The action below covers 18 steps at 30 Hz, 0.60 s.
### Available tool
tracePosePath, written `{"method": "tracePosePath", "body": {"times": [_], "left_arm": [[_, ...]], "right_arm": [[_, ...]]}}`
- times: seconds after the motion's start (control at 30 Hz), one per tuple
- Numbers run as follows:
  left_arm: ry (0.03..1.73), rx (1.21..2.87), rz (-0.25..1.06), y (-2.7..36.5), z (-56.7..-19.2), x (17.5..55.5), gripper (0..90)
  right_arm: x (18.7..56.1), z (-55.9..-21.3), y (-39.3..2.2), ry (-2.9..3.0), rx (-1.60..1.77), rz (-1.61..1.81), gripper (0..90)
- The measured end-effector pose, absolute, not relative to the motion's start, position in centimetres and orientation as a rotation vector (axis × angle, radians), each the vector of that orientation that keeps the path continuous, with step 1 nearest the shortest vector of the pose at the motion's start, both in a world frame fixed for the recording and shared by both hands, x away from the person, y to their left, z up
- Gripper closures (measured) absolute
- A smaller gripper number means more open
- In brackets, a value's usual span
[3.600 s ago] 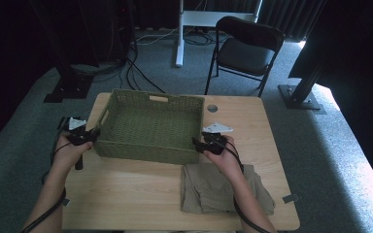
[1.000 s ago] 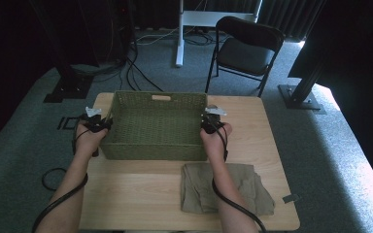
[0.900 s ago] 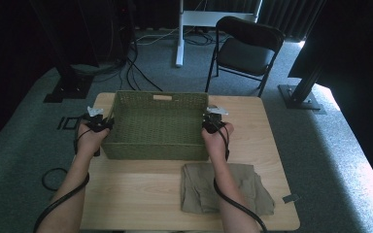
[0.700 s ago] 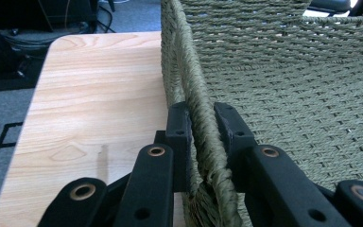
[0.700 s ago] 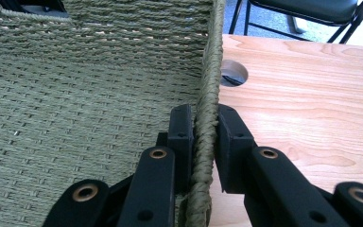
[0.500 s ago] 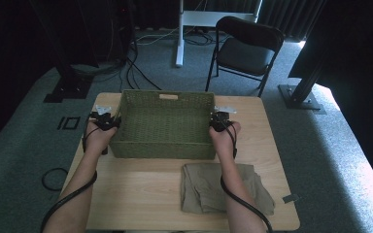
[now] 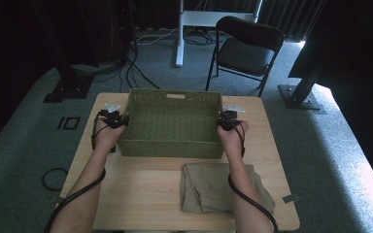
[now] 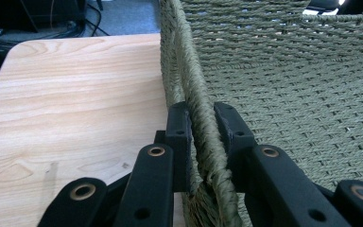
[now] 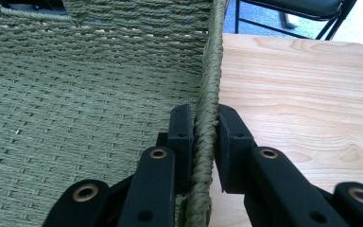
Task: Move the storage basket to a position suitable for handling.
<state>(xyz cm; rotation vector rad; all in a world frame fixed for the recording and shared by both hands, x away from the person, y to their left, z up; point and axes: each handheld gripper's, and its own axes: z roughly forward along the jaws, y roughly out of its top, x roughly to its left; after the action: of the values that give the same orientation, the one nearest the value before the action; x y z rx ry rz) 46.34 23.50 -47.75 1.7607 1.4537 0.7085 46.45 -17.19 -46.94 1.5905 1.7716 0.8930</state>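
Green woven basket (image 7: 170, 124) on light wood bench (image 7: 141, 194), toward far half, roughly centred left to right. Empty inside as far as visible. Handle slot in far wall.

Left claw (image 7: 118, 120) clamped on basket's left rim. In left gripper view, claw (image 8: 202, 130) pinching braided rim (image 8: 194, 94), one jaw outside over bench wood (image 8: 75, 94), other jaw inside over woven floor (image 8: 302, 104). Pads pressed tight on braid, no gap.

Right claw (image 7: 223, 121) clamped on basket's right rim, about opposite the left one. In right gripper view, claw (image 9: 203, 130) gripping braided rim (image 9: 210, 71), one jaw inside basket, other outside over bench (image 9: 302, 85). Pads touching braid both sides.

Both hands at mid-length of side walls, forearms in from near edge. Left hand (image 7: 108, 138) just outside left wall, right hand (image 7: 230, 138) just outside right wall. Black cables (image 7: 77, 194) trailing back along forearms.

Folded khaki cloth (image 7: 213, 187) flat on bench, near right corner, just in front of basket's near wall, apart from it. Right forearm crossing over cloth.

Black folding chair (image 7: 245, 48) on grey carpet behind bench, beyond far right corner. Small grey tag (image 7: 291, 198) at bench's right near edge. Whether basket base rests on bench or lifted: cannot tell.
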Motion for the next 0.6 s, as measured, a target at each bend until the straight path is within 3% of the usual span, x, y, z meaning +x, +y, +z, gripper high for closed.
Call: {"method": "tracePosePath", "body": {"times": [0.6], "left_arm": [[1.439,1.772,0.684,19.8,-47.7,47.2,78.7]], "right_arm": [[46.7,-46.8,-21.0,1.763,1.627,0.891,78.2]]}}
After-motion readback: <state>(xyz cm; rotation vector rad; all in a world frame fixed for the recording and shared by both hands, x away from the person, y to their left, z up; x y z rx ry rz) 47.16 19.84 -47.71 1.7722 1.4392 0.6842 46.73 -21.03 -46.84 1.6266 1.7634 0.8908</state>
